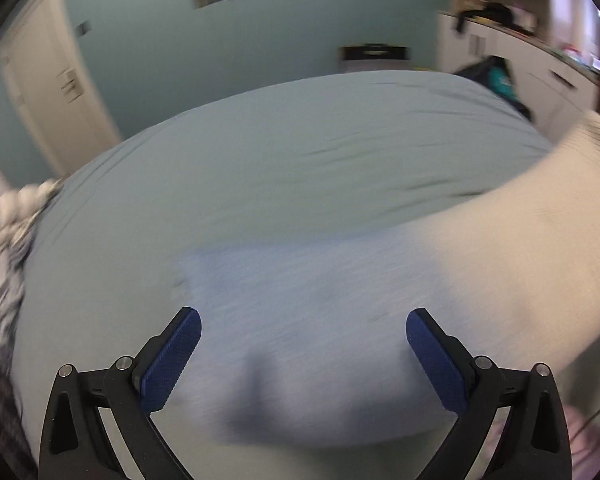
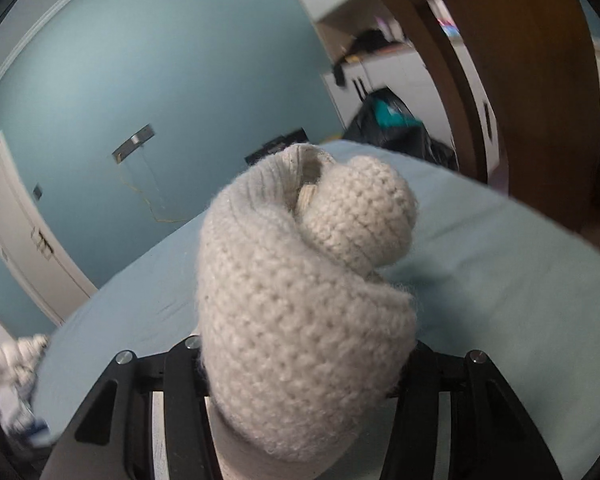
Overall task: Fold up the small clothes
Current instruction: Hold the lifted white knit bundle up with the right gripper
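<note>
A cream knitted bundle (image 2: 300,300), rolled on itself, fills the right wrist view. My right gripper (image 2: 300,346) is shut on it above the bed, and the wool hides the fingertips. In the left wrist view my left gripper (image 1: 304,314) stands open, its blue pads (image 1: 172,356) wide apart with nothing between them. Under it a pale blue cloth (image 1: 300,320) lies flat and blurred on the grey-blue bed sheet (image 1: 280,160). A cream ribbed knit (image 1: 540,220) sweeps in from the right edge; I cannot tell whether it is the same bundle.
A heap of white and dark clothes (image 1: 4,260) lies at the bed's left edge. A black bag with a teal patch (image 1: 496,76) stands past the far right corner. White door (image 1: 48,92) on the left, white cabinets (image 1: 500,48) and a brown wooden post (image 2: 520,80) on the right.
</note>
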